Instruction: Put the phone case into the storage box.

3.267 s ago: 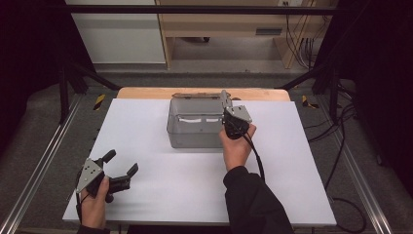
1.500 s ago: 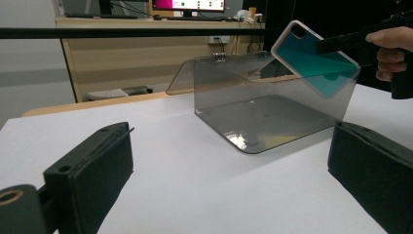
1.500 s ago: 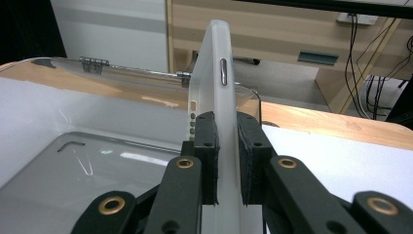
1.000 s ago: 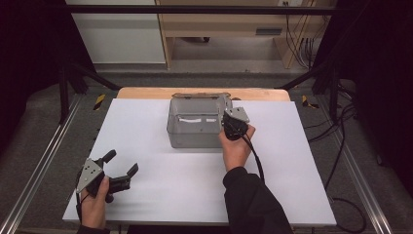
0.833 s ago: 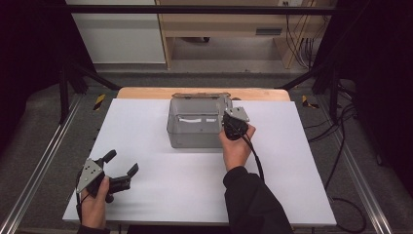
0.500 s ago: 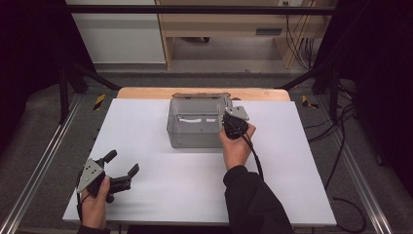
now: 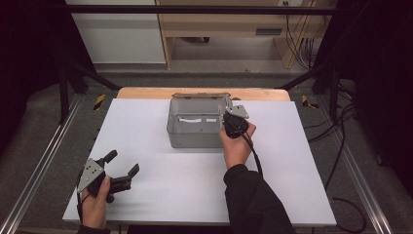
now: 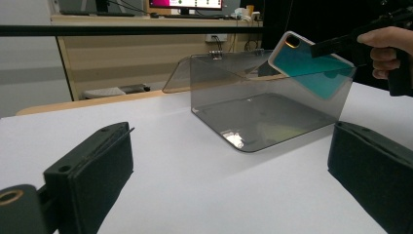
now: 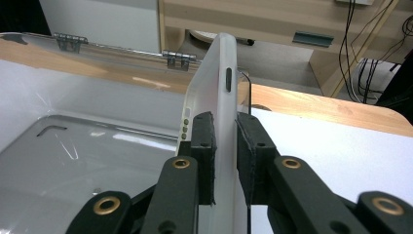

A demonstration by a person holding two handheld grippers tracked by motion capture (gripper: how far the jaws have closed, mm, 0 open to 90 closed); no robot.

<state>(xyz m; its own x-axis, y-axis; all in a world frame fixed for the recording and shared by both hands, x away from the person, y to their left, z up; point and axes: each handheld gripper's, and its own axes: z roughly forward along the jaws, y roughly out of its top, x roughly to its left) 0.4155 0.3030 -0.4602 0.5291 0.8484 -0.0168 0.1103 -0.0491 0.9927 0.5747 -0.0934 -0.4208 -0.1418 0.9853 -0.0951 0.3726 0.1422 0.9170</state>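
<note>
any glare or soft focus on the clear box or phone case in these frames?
Left gripper view: bright glint on the clear smoke-grey plastic box floor; teal-backed phone case sharp.
Right gripper view: the case's white edge washed pale, right gripper pads crisp.
High view: soft, dim surroundings.

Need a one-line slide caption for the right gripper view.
Right gripper pinches a white phone case on edge above the open clear box.

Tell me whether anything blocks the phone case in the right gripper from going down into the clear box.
Nothing visible does. The right gripper is shut on the white-rimmed teal phone case, held tilted over the right end of the clear grey plastic box. The box's hinged lid is folded back, and the floor looks bare.
</note>
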